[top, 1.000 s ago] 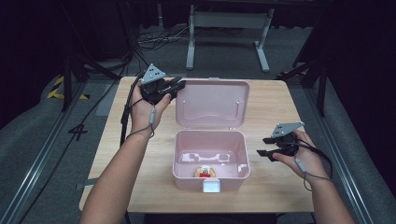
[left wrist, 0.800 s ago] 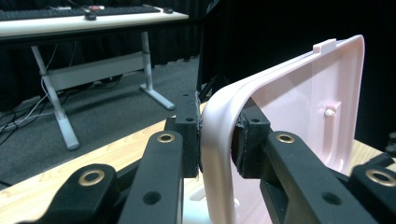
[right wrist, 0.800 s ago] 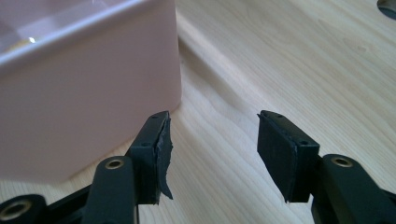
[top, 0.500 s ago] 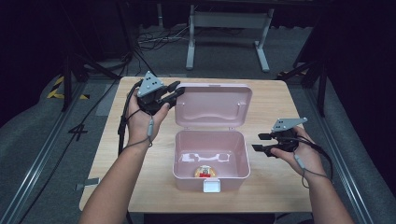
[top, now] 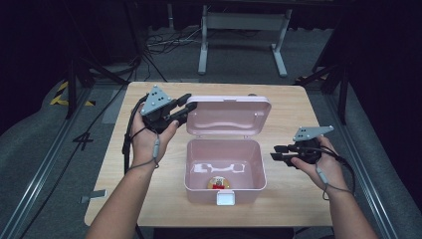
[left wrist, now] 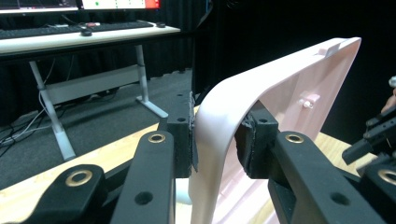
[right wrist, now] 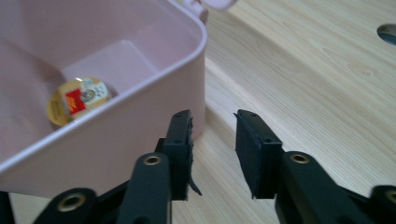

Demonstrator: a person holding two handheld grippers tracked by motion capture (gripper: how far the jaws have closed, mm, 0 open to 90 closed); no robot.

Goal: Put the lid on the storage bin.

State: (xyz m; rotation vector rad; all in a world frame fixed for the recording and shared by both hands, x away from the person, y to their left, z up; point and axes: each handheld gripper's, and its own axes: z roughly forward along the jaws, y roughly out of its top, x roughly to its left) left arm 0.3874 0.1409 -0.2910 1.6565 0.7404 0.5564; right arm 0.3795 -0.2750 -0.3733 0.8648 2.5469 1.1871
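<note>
Lid work looks about midway: the pink storage box [top: 224, 169] sits open at the table's centre, its lid [top: 229, 115] standing back at 12 o'clock, and closing it is, I judge, what remains. At 9 o'clock of the lid, the left gripper [top: 183, 107] is raised on an upturned hand, its jaws straddling the lid's rounded corner. In the left gripper view one pad touches the outer face while the other sits just off the inner face, so the hold is loose at best. Inside the box, near its front wall at 6 o'clock, lies a small round gold-labelled container [top: 217, 182]. At 3 o'clock of the box, the right gripper [top: 277, 152] hovers low over the wooden table [top: 298, 114], jaws narrowly parted and empty, pointing toward the box's side wall.
</note>
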